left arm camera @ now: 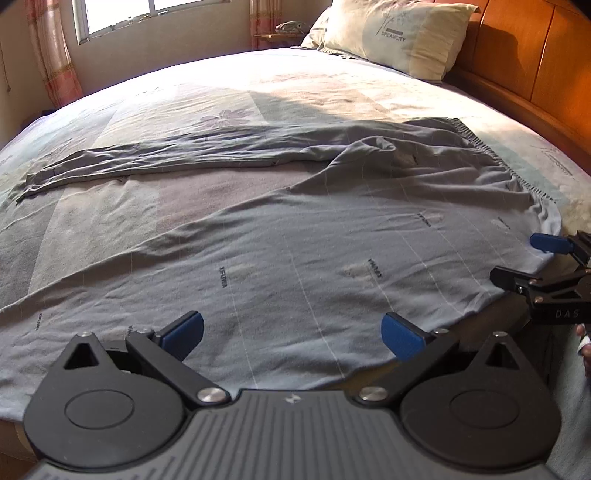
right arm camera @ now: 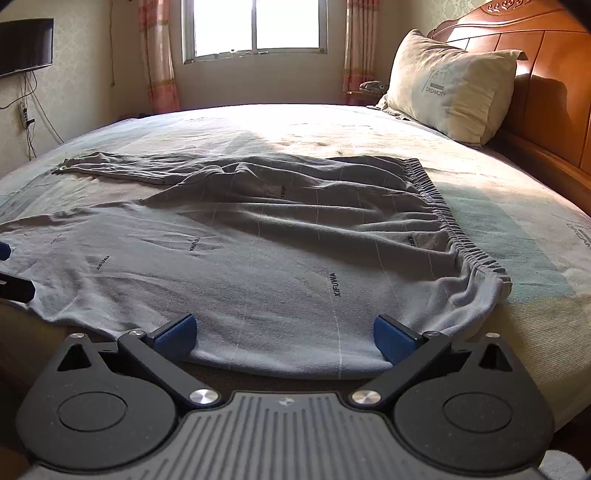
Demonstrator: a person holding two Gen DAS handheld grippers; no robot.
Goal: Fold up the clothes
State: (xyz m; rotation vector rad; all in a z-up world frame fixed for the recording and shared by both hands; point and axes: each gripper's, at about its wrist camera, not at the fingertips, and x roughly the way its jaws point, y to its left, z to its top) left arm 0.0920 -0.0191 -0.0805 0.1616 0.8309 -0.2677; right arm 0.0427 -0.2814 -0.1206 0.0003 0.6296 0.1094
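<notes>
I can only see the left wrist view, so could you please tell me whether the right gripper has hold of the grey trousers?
Observer: No. The right gripper has its jaws wide open. The near edge of the grey line-patterned cotton trousers lies between the blue pads, not pinched.
Operator: Thank you. Is anything on the wall left of the window?
Observer: Yes, a flat black screen is mounted there, with dark cables trailing below it.
Operator: And is the top of the orange wooden headboard decorated?
Observer: Yes, a carved crest runs along its top edge.
</notes>
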